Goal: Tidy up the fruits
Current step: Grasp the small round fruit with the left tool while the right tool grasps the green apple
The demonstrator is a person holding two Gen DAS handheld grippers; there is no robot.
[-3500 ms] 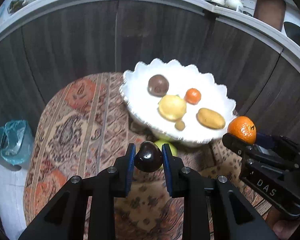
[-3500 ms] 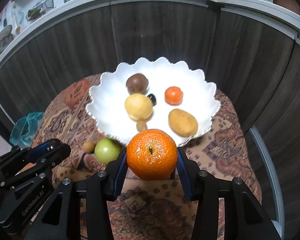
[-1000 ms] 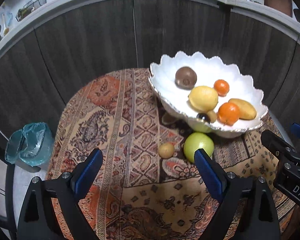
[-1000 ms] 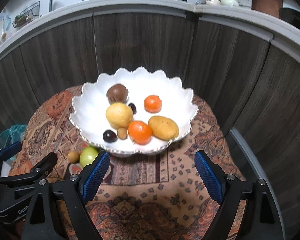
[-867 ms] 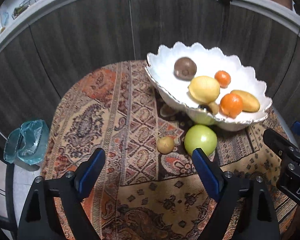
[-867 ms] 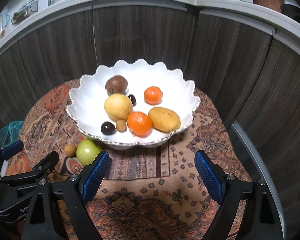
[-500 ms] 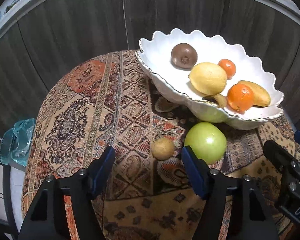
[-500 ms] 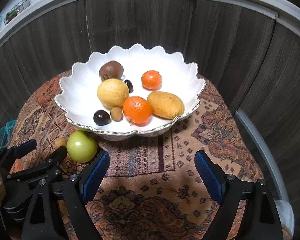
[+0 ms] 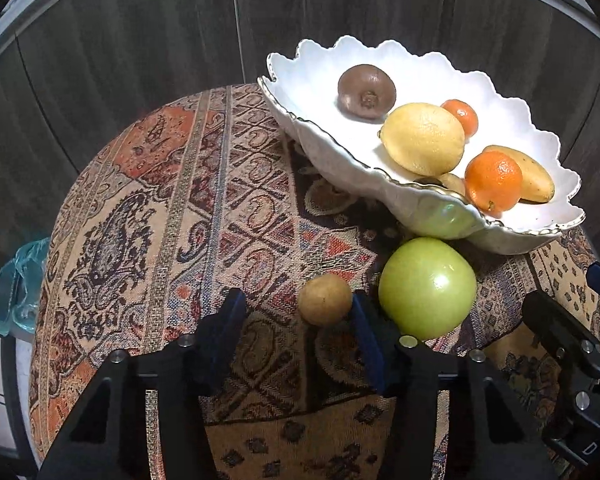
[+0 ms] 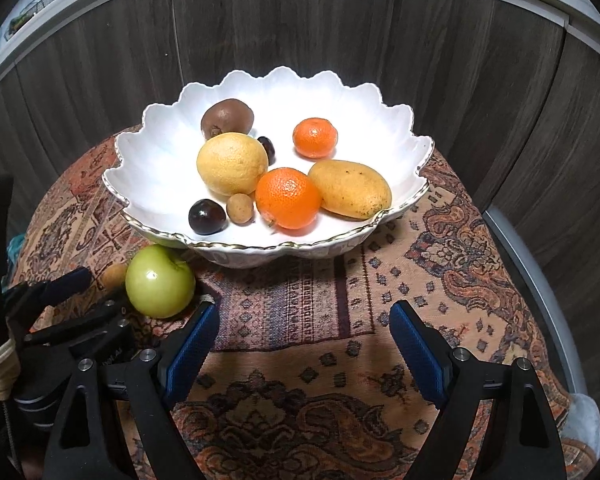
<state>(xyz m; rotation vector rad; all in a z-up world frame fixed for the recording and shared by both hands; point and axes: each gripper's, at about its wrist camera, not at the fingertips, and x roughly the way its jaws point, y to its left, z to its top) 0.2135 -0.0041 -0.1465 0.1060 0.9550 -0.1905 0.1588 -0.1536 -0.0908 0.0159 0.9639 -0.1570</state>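
2 fruits are not yet in the bowl (image 10: 404, 120): a small tan fruit (image 9: 325, 299) and a green apple (image 9: 427, 288), both on the patterned worktop (image 9: 148, 208) just in front of the bowl's near wall.

the main risk looks like the left gripper (image 9: 296, 320). its jaws are apart and empty, and the tan fruit sits at about 1 o'clock from the midpoint, close against the right finger rather than centred. if the jaws shut from here, that finger may push the round fruit sideways and send it rolling over the cloth, or pinch it off-centre so it squirts out. the apple lies just beside the same finger, at about 2 o'clock, apparently touching or nearly so; a nudge could roll it against the bowl or toward the worktop edge. shifting a little right before closing would probably help.

the right gripper (image 10: 304, 344) hangs released and empty, with the bowl at 12 o'clock and the apple (image 10: 160, 281) at about 10 o'clock. reaching for the apple could crowd the left gripper (image 10: 60, 296).
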